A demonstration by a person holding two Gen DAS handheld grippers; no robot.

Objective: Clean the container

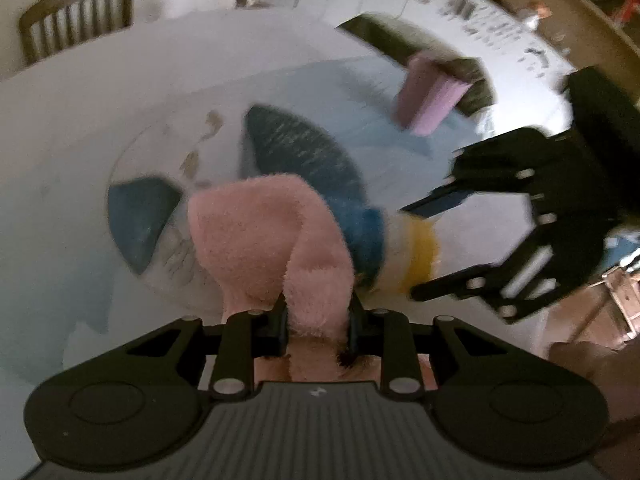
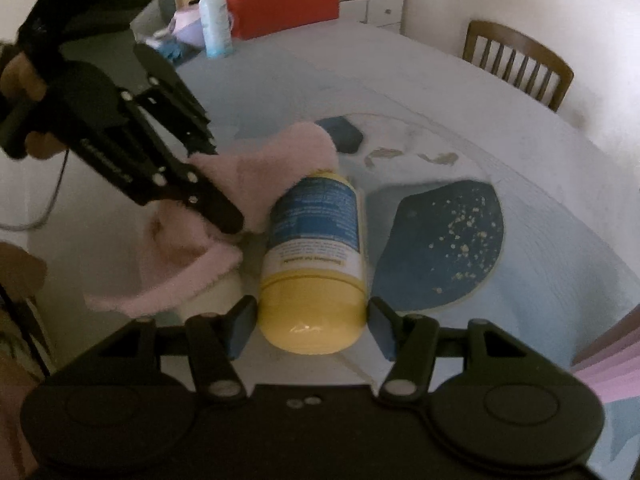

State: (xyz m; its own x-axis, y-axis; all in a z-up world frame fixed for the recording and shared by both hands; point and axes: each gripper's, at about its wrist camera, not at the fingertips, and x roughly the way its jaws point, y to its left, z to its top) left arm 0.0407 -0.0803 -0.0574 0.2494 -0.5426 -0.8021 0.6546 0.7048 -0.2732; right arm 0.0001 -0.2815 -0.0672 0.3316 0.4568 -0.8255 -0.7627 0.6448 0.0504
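While our right gripper clamps the yellow container by its cap end above the table, our left gripper pinches a pink cloth pressed against the container's far end.

From my right tool the container sits between the fingers, lying along my line of sight above the table. The cloth presses its far end from the left, pinched in my left tool. A chair stands behind the table at far right, a bottle at far left.
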